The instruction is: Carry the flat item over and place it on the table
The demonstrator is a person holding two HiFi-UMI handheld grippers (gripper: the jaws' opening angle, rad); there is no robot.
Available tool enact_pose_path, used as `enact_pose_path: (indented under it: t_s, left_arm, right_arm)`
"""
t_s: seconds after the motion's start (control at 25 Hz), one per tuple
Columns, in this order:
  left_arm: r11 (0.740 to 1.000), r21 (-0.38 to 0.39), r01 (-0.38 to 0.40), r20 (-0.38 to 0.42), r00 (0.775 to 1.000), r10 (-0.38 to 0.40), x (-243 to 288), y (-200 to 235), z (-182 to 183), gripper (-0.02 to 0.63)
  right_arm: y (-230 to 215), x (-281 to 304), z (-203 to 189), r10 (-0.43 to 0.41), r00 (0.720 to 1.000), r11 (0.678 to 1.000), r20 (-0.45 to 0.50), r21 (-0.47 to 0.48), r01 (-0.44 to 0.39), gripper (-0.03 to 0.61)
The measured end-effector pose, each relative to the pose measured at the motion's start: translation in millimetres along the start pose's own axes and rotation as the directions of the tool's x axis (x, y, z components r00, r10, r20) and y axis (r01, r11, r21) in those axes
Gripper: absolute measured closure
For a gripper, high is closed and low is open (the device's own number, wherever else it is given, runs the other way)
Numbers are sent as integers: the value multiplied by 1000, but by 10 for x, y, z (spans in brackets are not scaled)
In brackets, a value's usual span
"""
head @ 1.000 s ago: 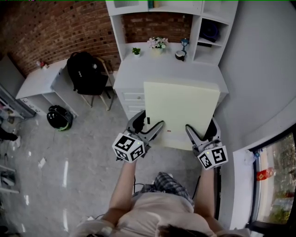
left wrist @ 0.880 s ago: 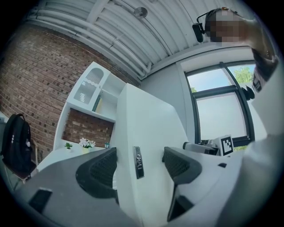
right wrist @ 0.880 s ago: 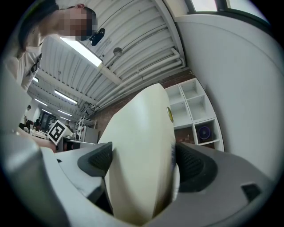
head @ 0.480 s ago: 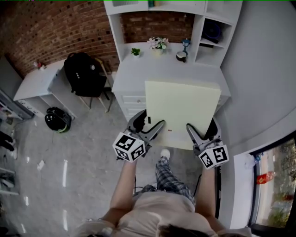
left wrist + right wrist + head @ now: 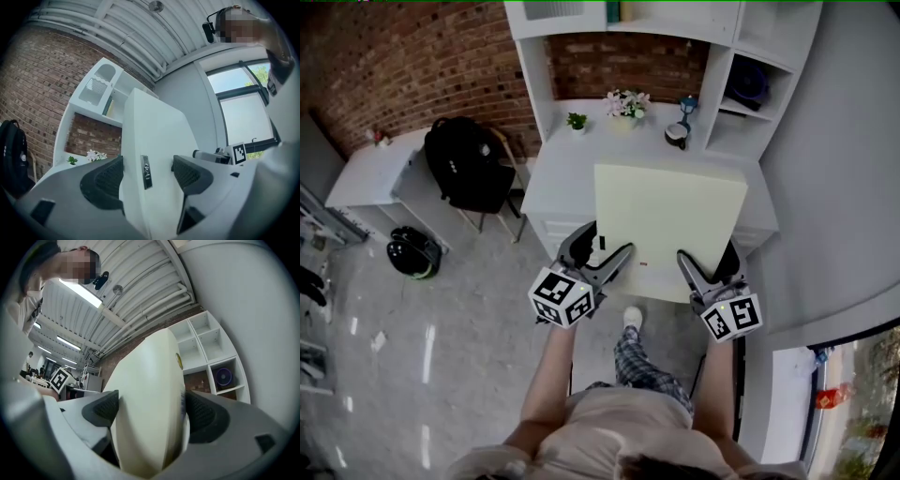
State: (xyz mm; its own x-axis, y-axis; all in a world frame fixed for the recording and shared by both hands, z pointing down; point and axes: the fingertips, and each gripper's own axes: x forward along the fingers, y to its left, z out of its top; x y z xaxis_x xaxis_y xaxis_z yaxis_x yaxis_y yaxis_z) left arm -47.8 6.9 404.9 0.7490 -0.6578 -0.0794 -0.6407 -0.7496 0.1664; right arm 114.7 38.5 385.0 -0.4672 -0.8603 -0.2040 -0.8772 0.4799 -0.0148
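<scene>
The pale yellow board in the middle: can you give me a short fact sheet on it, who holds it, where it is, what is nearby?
Item: pale yellow flat board
Held by: left gripper and right gripper, jaws shut on its near edge
Position: over the white desk, near edge past its front
Touching desk: cannot tell
Behind it: flowers, small plant

Closer in: flat panel [image 5: 670,225] overlaps more of white desk [image 5: 565,173]; foot [image 5: 632,316] stepped forward.
</scene>
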Motion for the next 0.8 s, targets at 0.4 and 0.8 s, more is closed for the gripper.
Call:
enact_pose_path:
  t_s: [0.4,0.8]
  left_arm:
    - [998,-5,-66,-67,996,66,1424,1236,-47,290]
    - [991,-31,-132,-105,986,129,2313,2179,-188,290]
  right_arm:
    - [-1197,1516,-485,51,997,997,-65,60,-47,129]
    - [-1933,2621,-917,109,987,991,-121,92,-98,129]
